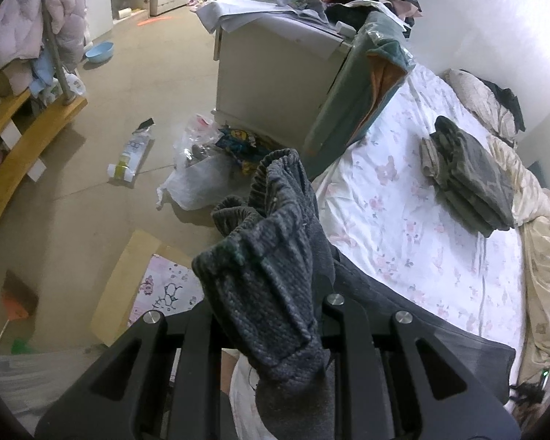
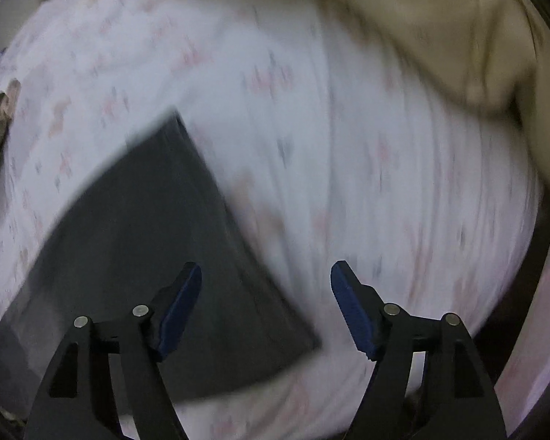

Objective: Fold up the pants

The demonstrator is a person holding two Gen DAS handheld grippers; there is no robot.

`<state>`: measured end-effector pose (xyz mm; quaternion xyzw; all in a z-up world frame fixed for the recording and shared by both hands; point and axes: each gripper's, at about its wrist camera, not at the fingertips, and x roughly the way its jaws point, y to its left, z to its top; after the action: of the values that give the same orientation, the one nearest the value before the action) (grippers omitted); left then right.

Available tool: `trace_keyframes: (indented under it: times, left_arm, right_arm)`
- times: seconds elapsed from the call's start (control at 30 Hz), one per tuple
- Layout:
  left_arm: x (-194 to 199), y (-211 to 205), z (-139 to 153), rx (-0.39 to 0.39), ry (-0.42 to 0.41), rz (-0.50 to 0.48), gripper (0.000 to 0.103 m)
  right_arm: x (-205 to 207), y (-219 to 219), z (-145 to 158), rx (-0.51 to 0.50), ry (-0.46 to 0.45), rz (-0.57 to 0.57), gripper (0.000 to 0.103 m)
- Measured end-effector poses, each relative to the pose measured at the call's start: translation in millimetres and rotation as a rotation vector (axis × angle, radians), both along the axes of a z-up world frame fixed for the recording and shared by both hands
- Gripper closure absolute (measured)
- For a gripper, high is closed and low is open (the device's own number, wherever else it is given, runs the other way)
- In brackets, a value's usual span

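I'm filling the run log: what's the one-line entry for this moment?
left gripper: shut on pants waistband | right gripper: open, empty, over pants leg on bed | fold: unfinished

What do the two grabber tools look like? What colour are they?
Both are black, with flat arms that have triangle-shaped holes and round silver pins at the joints. The right gripper has two pointed fingers with dark blue ridged pads on the inside. On the left gripper, only black bars and silver pins show; its pads are hidden. No cables or sleeves are visible.

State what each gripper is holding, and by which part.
The left gripper is shut on the dark pants, gripping the bunched ribbed waistband. The right gripper is open above the bed sheet and holds nothing.
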<state>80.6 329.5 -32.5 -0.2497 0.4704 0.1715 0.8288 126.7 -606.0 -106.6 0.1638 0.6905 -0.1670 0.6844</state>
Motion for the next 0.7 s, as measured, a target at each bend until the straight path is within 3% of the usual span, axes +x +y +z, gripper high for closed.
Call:
trace_keyframes:
  times: [0.03,0.07,0.13,0.2,0.3,0.33,0.37,0.43,0.47,0.5,0.53,0.6,0.7]
  left_arm:
    - [-0.3,-0.6,0.3,0.0,-0.002,-0.003,0.088]
    - [-0.5,-1.3,0.8,0.001,-0.003,-0.009,0.088]
    - [-0.3,-3.7,1.8,0.01,-0.005,-0.022,0.088]
    - [-1.0,-4.6,2.9,0.011,-0.012,-0.035,0.088]
    - [-2.0,-4.0,2.9,0.005,-0.013,-0.034,0.088]
    - [-2.6,-3.5,2.7,-0.001,-0.013,-0.03,0.088]
    - [-3.6,-3.1,2.8,-0.006,-0.013,-0.025,0.088]
    - [-4.7,-2.2,2.6,-0.009,-0.014,-0.02,0.088]
    - [-4.9,-2.8,3.0,-0.007,-0.015,-0.023,0.088]
    - [-4.8,-3.5,2.9,-0.003,-0.015,-0.026,0.088]
    - [-5.1,-4.6,3.4,0.001,-0.016,-0.032,0.088]
    - [-5.2,-5.9,4.1,0.005,-0.02,-0.043,0.088]
    - [-5.5,-6.6,5.5,0.003,-0.028,-0.053,0.088]
  right_arm:
    - [-8.1,4.2,-4.2,-0.006,0.027,0.011,0.042]
    - [-13.1,7.3,-6.9,-0.004,0.046,0.021,0.096]
    - [-21.3,11.8,-3.0,0.006,0.049,0.031,0.099]
    - [-24.0,10.0,-0.3,-0.044,0.066,0.042,0.099]
    - [-26.3,5.9,-21.5,-0.075,0.128,0.004,0.095]
    - [-24.1,12.1,-25.1,-0.106,0.157,0.032,0.085]
    - [-18.9,21.4,-28.8,-0.149,0.198,0.071,0.067]
    - [-7.0,47.6,-22.4,-0.295,0.239,0.21,0.049]
    - [-1.4,61.0,-14.1,-0.373,0.232,0.259,0.048]
    - [4.4,76.3,-1.5,-0.433,0.201,0.296,0.048]
    - [9.1,99.7,18.3,-0.434,0.113,0.331,0.048]
    - [15.1,149.0,53.9,-0.315,-0.086,0.39,0.048]
    - [9.3,255.8,90.2,-0.059,-0.366,0.527,0.048]
